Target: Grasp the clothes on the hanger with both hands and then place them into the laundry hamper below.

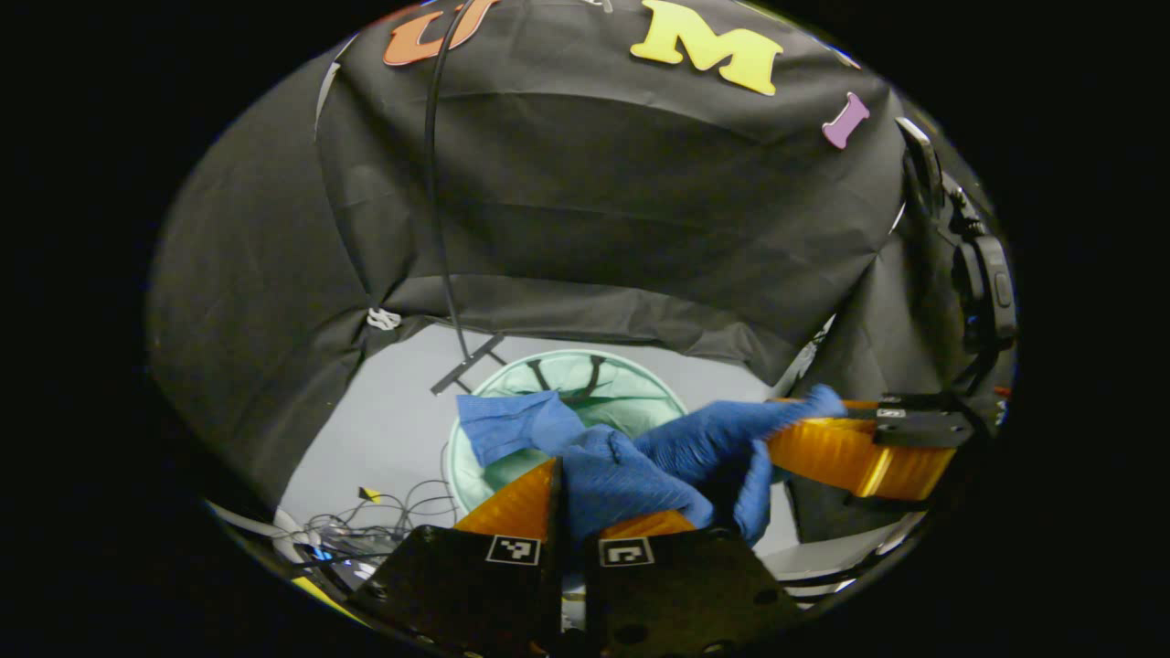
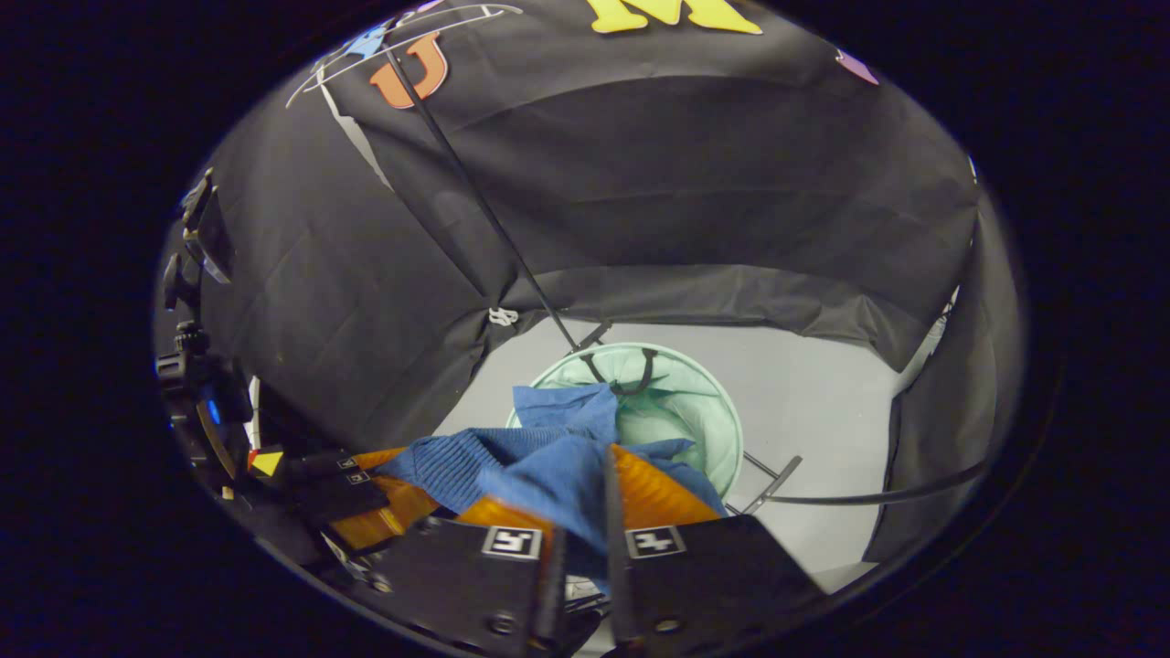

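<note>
Both the left gripper and right gripper pinch the blue clothes, held up above the green hamper; carrying step; next, lower it in, then let go.

one blue garment, one green hamper, two grippers
</note>
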Demonstrator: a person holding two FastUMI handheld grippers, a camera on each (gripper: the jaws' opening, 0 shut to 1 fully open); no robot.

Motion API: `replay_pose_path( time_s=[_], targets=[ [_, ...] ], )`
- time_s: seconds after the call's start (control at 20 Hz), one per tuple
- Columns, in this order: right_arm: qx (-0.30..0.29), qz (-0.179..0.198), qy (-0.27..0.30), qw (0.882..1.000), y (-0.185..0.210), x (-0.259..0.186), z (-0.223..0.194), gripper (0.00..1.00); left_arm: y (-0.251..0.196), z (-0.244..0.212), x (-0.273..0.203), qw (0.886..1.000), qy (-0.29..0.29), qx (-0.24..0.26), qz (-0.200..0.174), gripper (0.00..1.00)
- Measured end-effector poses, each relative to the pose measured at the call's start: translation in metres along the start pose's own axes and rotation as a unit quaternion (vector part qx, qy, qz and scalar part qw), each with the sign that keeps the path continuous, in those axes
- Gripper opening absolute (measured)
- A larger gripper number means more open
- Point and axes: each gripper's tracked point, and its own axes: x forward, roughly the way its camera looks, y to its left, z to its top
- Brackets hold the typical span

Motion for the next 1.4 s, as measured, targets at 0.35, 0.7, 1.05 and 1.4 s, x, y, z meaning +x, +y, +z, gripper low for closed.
replay_pose_path(
  time_s=[0.35, 0.7, 1.05, 1.4],
  targets=[
    [-0.068, -0.050, -0.021, 0.996, -0.004, -0.012, 0.007, 0.88, 0.018, -0.006, -0.016, 0.999, -0.007, -0.016, 0.027, 0.97],
    [-0.061, -0.057, -0.034, 0.996, 0.000, -0.037, 0.000, 0.88, 0.017, 0.010, -0.046, 0.999, -0.038, -0.001, 0.025, 0.97],
    [-0.085, -0.074, -0.154, 0.982, 0.029, -0.121, 0.057, 0.88, 0.025, 0.078, -0.126, 0.989, -0.146, 0.025, 0.032, 0.97],
    [-0.117, -0.081, -0.313, 0.939, 0.104, -0.283, 0.112, 0.99, 0.045, 0.134, -0.262, 0.958, -0.279, 0.056, 0.035, 0.97]
  ],
)
